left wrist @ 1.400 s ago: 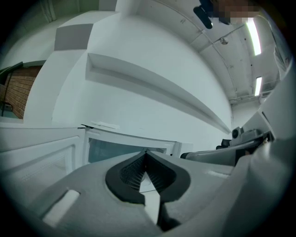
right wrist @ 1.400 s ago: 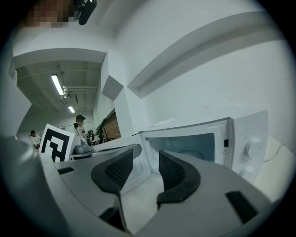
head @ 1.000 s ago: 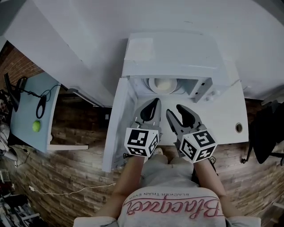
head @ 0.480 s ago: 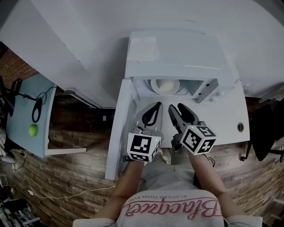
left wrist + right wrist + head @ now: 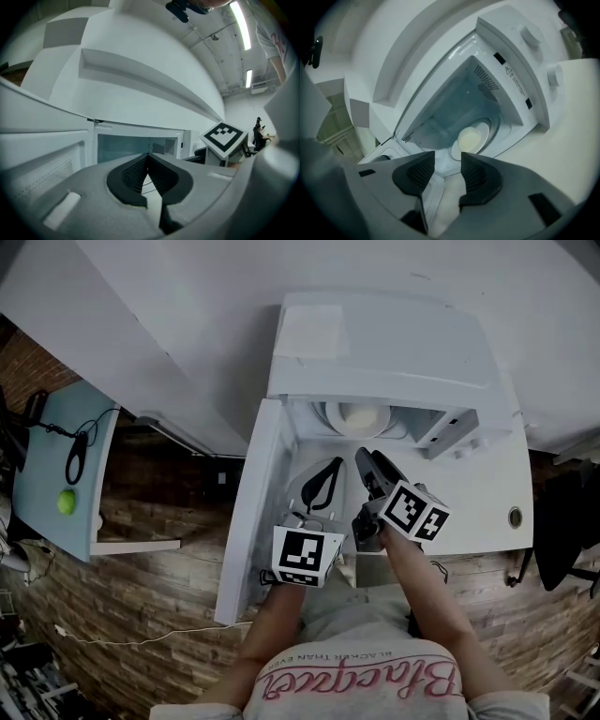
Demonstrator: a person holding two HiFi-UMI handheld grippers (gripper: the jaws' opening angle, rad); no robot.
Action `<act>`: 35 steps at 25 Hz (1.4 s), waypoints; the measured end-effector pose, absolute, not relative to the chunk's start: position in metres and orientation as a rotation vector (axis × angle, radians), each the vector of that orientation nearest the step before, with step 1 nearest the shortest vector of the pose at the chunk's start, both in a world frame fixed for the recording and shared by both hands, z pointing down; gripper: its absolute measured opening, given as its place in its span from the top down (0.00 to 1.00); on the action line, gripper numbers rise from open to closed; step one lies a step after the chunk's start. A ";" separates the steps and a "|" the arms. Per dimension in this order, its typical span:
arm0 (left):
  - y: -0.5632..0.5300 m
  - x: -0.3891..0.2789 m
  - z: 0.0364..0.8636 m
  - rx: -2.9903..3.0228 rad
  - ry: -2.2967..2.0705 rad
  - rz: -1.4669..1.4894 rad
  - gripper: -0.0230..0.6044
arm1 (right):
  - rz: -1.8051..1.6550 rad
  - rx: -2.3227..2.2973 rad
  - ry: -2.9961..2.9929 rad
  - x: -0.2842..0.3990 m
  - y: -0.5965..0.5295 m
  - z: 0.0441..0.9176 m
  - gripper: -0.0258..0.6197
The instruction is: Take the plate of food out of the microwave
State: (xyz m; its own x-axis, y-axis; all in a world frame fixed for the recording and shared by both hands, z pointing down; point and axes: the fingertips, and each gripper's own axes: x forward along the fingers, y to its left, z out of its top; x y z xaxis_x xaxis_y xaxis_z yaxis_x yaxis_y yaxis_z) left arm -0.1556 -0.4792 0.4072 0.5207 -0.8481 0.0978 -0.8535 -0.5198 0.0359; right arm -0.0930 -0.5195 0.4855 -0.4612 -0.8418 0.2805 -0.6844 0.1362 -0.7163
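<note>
Head view, left to right: the door (image 5: 251,512) of the microwave (image 5: 384,343) stands swung wide to the left, leaving the inside free to reach, and the left gripper (image 5: 328,470) hangs just in front with its jaws pressed together on nothing, seemingly held in reserve. Just beside it, the right gripper (image 5: 368,460) points into the microwave with jaws parted and empty. It appears lined up on the plate of food (image 5: 356,416), which sits untouched well inside.
</note>
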 end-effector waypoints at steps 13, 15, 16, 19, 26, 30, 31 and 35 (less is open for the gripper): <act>-0.498 -0.150 0.411 2.655 -1.517 0.082 0.95 | -1.422 -1.564 1.981 -0.087 -0.560 0.530 0.68; -0.500 -0.152 0.411 2.635 -1.516 0.066 0.95 | -1.466 -1.555 1.935 -0.088 -0.566 0.536 0.68; -0.501 -0.153 0.410 2.627 -1.517 0.055 0.95 | -1.494 -1.555 1.905 -0.088 -0.569 0.540 0.68; -0.502 -0.155 0.407 2.622 -1.520 0.042 0.95 | -1.572 -1.585 1.806 -0.083 -0.574 0.551 0.68; -0.507 -0.156 0.410 2.598 -1.525 0.031 0.95 | -1.678 -1.669 1.671 -0.078 -0.581 0.557 0.68; -0.509 -0.158 0.408 2.598 -1.537 0.029 0.95 | -1.771 -1.779 1.570 -0.075 -0.581 0.563 0.72; -0.510 -0.158 0.408 2.596 -1.541 0.026 0.95 | -1.786 -1.812 1.558 -0.074 -0.581 0.564 0.75; -0.511 -0.161 0.408 2.589 -1.548 0.026 0.95 | -1.819 -1.853 1.548 -0.074 -0.580 0.565 0.77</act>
